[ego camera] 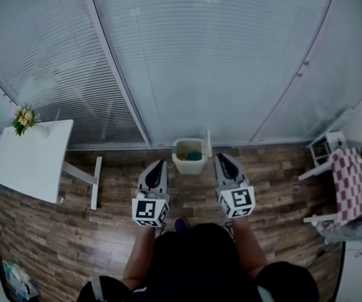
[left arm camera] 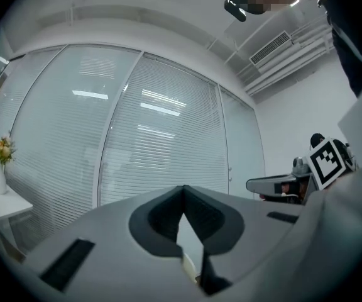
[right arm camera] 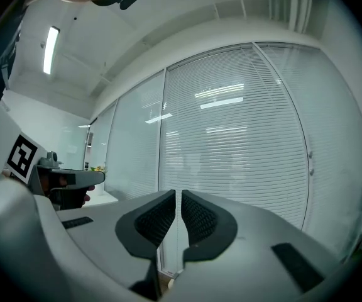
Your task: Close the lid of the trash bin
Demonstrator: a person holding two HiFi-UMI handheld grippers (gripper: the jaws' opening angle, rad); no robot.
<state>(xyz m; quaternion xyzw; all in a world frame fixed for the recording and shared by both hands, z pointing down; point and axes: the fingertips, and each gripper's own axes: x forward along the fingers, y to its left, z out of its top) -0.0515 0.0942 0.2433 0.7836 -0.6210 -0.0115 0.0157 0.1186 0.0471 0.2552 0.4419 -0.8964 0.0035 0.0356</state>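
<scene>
A wall of glass panels with lowered blinds (ego camera: 219, 55) fills the upper half of my head view, and a wood-plank floor (ego camera: 61, 231) runs along its base. The person wearing the rig, in a dark top (ego camera: 197, 263), stands at the bottom centre with both forearms held forward. A white counter (ego camera: 30, 159) stands at the left, and a table with a red-checked cloth (ego camera: 351, 178) stands at the far right. The left tool (ego camera: 158, 163) and the right tool (ego camera: 221, 157) point level toward the wall, side by side and apart. In its own view the left tool's jaws meet at the tips with nothing gripped. The right tool's jaws are closed to a thin slit, also empty. The trash bin (ego camera: 187, 167), pale and square, sits on the floor against the foot of the wall, between and just beyond the two tool tips; neither tool touches it. Its lid (ego camera: 208, 145) stands upright at the bin's right edge, leaving the bin open. A bunch of flowers (ego camera: 24, 118) sits at the counter's far corner. Something teal (ego camera: 195, 155) lies inside the bin; I cannot tell what it is.
</scene>
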